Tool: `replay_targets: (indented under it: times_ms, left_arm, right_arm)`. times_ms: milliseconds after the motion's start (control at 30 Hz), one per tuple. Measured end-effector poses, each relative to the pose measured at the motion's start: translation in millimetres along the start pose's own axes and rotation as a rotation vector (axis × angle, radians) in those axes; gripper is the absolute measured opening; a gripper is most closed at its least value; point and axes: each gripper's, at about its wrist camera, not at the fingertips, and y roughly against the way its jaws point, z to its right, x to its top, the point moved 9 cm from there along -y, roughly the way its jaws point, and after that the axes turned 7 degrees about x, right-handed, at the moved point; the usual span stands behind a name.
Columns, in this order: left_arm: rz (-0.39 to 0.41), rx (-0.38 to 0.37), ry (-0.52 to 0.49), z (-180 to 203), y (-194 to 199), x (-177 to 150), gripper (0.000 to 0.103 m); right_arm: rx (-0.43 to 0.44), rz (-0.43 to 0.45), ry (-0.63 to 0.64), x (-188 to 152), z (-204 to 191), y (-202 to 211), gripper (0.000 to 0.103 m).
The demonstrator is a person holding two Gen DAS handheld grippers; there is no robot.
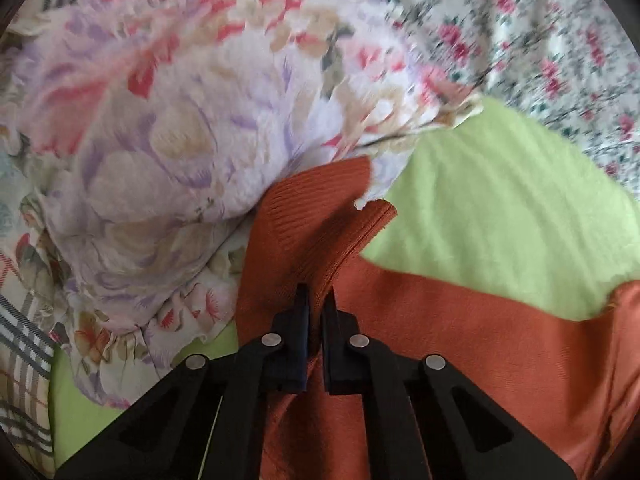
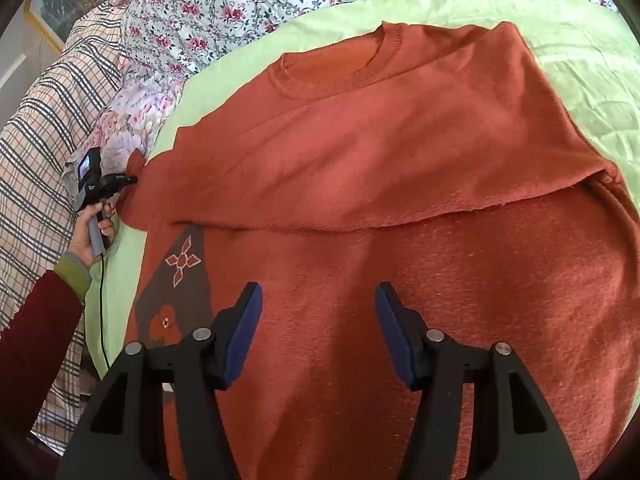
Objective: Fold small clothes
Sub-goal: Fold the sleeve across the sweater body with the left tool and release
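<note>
Through my left wrist camera, my left gripper [image 1: 316, 300] was clenched on a fold of the rust-orange knitted sweater [image 1: 460, 340], the cloth pinched between the two dark fingers with only a sliver of gap. The ribbed cuff of its sleeve [image 1: 320, 208] stood up toward twelve o'clock from my jaws. At one to three o'clock lay the pale green sheet [image 1: 500, 200], bare and smooth. From nine to eleven o'clock a bunched lilac-and-pink floral cloth [image 1: 160, 128] crowded close against the sleeve's edge. A white quilt with small red roses [image 1: 540, 40], blurred, filled the two o'clock corner.

Through my right wrist camera, my right gripper [image 2: 318, 328] hung released, blue-padded fingers [image 2: 246, 336] wide apart above the sweater's lower body and holding nothing. The sweater lay spread across the green sheet, its upper half folded down so a long edge ran from nine to three o'clock across the middle; the ribbed round collar [image 2: 340, 68] sat at twelve o'clock. A brown patch with flower motifs [image 2: 176, 292] showed at eight o'clock. At nine o'clock my left hand [image 2: 86, 236] gripped the other tool at the sweater's sleeve tip. Green sheet showed as an open margin at one to three o'clock; a beige plaid cloth [image 2: 36, 140] bordered the left side.
</note>
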Motion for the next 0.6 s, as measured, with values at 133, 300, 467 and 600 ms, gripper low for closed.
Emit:
replay_targets:
  times_ms: [133,300,467,600]
  left_arm:
    - [0.055,-0.117,0.019,26.3,50.4,-8.3,0.002]
    - [0.144,-0.315,-0.022,101.1,139.3,-31.9,0.002]
    - [0.169,-0.541,-0.071,209.7,210.8,-64.6,0.002]
    - [0.133,-0.655,-0.126,287.5,231.1,-92.2,0.002]
  right_arm:
    - [0.014,0.003,0.015,-2.0,-7.4,-0.7,0.060]
    - [0.035,0.022,0.015,-2.4,-10.9,4.4,0.060]
    - [0.040,0.049,0.003,-3.3,-9.2,15.3,0.060]
    - [0.028,0.072,-0.015,-4.8,0.3,28.0,0.060]
